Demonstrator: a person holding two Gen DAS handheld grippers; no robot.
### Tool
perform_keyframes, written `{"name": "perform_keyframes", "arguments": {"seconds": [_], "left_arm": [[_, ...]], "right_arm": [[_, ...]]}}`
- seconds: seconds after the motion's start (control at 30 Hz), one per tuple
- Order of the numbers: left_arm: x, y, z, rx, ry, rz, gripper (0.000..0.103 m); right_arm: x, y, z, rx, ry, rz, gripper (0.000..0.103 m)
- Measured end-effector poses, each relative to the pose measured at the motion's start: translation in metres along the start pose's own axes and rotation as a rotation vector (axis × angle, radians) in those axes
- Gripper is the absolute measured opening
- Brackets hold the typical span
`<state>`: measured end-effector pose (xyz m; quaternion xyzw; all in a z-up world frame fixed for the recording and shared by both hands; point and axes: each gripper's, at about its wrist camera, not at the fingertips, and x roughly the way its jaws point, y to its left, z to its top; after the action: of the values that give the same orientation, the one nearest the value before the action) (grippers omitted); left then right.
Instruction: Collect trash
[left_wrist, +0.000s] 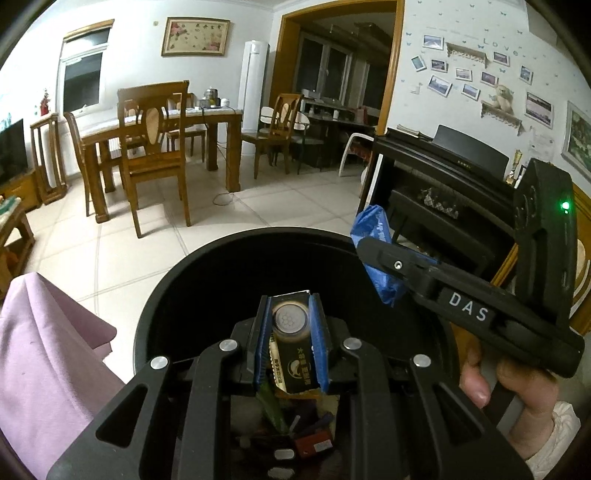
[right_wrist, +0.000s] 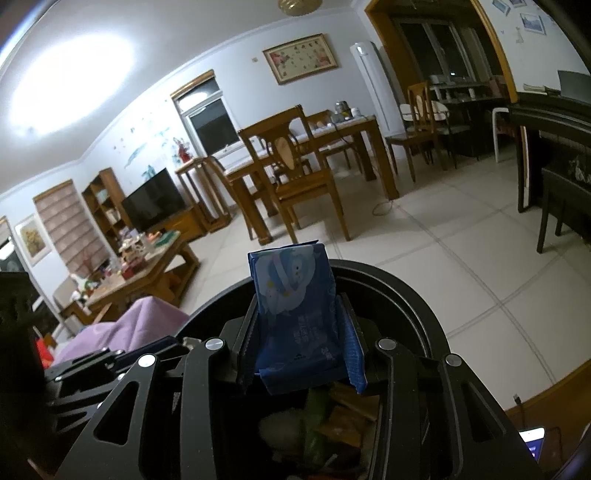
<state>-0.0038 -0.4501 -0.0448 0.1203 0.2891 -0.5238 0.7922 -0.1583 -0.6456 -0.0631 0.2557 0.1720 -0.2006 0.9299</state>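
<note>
Above the round black plastic bin (left_wrist: 177, 295), 2 items are held for release: a dark flat wrapper (left_wrist: 291, 350) is clamped upright in the left gripper (left_wrist: 290, 343), a blue tissue packet (right_wrist: 295, 310) in the right gripper (right_wrist: 301, 332), both directly over the litter inside.

I see a pale tiled floor (left_wrist: 122, 254) carrying a round black bin (left_wrist: 207, 280) — litter is piled inside it. A lilac cloth (left_wrist: 48, 339) lies just beside the bin; wooden chairs (left_wrist: 155, 155) and a dining table (left_wrist: 207, 122) stand well apart — farther back.
</note>
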Motion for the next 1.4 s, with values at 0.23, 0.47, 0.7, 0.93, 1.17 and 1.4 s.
{"name": "perform_keyframes", "arguments": {"seconds": [0.23,0.47,0.7,0.93,1.17,1.4], "left_arm": [[-0.001,-0.001,0.001,0.007,0.000,-0.001,0.028],[-0.019,-0.001,-0.001,0.015,-0.089,0.048,0.097],[-0.027,-0.001,-0.001,0.030,-0.084,0.069,0.097],[-0.051,0.010,-0.004,0.031,-0.105,0.084,0.097],[-0.087,0.031,-0.015,0.001,-0.102,0.127,0.097],[-0.130,0.066,-0.032,-0.045,-0.123,0.229,0.097]], "right_arm": [[-0.006,0.003,-0.007,-0.009,0.008,0.014,0.056],[-0.012,0.007,-0.010,0.004,-0.015,0.023,0.076],[-0.016,0.009,-0.012,0.005,-0.011,0.032,0.077],[-0.021,0.024,-0.013,-0.013,-0.013,0.049,0.079],[-0.030,0.056,-0.014,-0.035,-0.012,0.093,0.083],[-0.036,0.111,-0.020,-0.088,-0.008,0.159,0.092]]}}
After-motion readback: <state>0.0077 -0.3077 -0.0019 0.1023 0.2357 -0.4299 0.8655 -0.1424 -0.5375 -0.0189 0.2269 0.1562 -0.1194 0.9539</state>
